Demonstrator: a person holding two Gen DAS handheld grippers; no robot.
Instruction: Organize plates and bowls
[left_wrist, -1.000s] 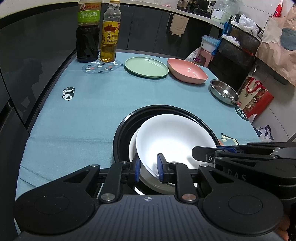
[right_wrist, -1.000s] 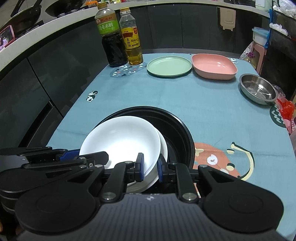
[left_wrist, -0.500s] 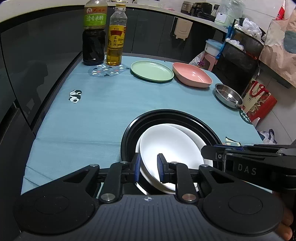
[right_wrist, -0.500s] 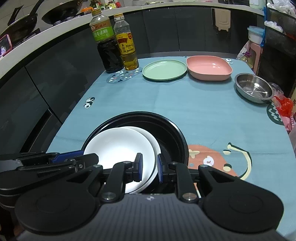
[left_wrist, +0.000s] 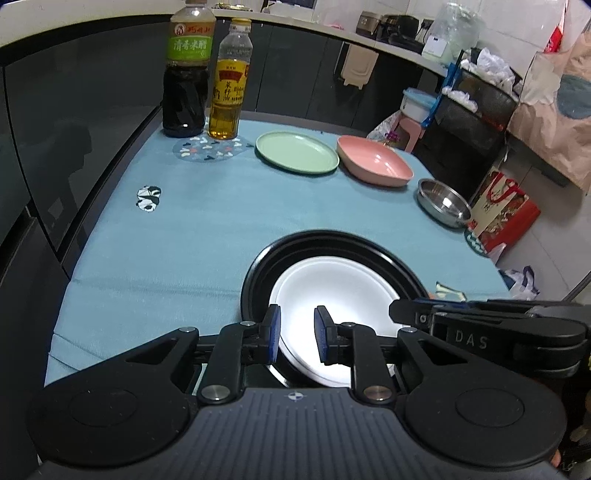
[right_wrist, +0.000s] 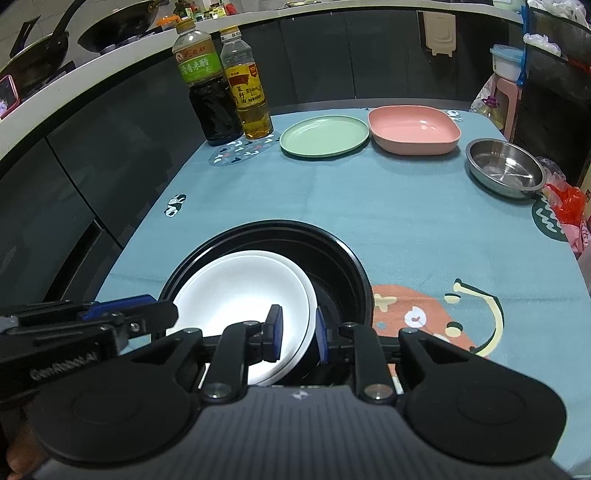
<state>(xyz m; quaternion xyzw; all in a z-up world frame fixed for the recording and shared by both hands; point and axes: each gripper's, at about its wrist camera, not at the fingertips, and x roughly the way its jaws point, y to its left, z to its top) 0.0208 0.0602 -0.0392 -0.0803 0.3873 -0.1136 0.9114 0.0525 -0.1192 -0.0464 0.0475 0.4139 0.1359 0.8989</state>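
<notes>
Straddling white plate (right_wrist: 240, 291) rim, right claw (right_wrist: 297, 334) just opening, pads apart.

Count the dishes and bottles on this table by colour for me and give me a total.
White plates: 2, stacked
Black tray: 1
Green plate: 1
Pink dish: 1
Steel bowl: 1
Dark bottle: 1
Yellow oil bottle: 1
Total: 8
</notes>
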